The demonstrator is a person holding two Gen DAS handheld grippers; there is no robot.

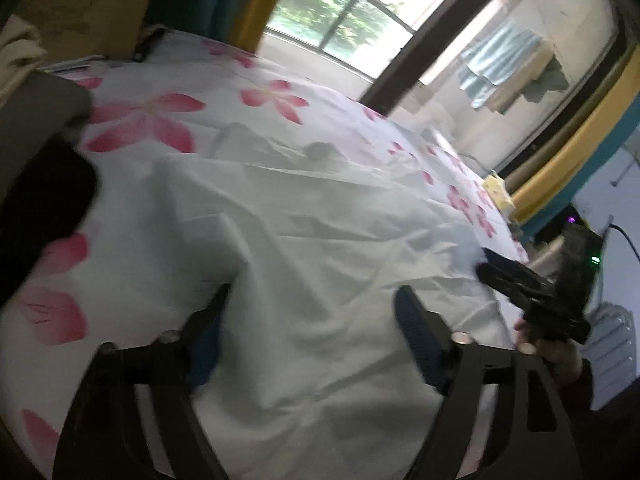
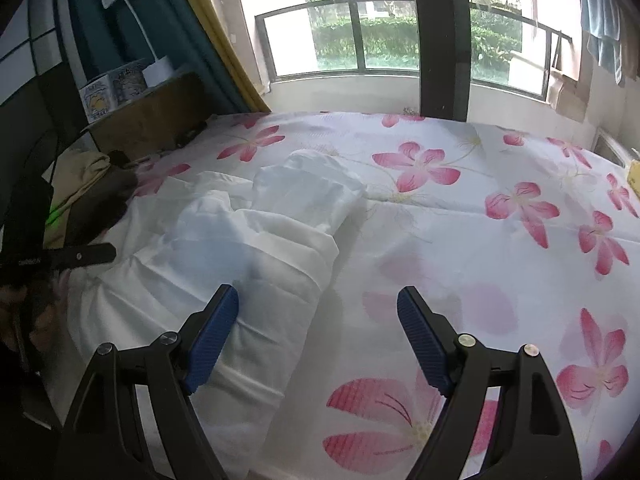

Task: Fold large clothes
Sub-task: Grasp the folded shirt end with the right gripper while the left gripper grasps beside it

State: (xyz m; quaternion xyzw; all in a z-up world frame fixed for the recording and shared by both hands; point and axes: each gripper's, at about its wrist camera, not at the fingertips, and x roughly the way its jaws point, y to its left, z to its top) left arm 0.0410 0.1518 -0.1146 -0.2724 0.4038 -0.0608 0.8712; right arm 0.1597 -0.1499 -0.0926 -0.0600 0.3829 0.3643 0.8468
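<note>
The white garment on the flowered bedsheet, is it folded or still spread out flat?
Partly folded. The white cloth garment lies in overlapping layers with creased edges on the flowered bedsheet, but it is bunched and uneven, not a tidy finished fold.

Daylit bedroom with a flower-print bed

The bed [image 2: 460, 240] wears a white sheet with pink flowers; behind it a dark-framed window [image 2: 360, 40] shows greenery, teal-and-yellow curtains [image 2: 188, 32] hang left, and a wooden nightstand [image 2: 148, 120] holds a white lamp [image 2: 132, 20].

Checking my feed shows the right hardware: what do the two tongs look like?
Both tongs, left and right, have black angular arms with silver pivot bolts and ribbed blue pads. The right unit's body shows a green light.
</note>
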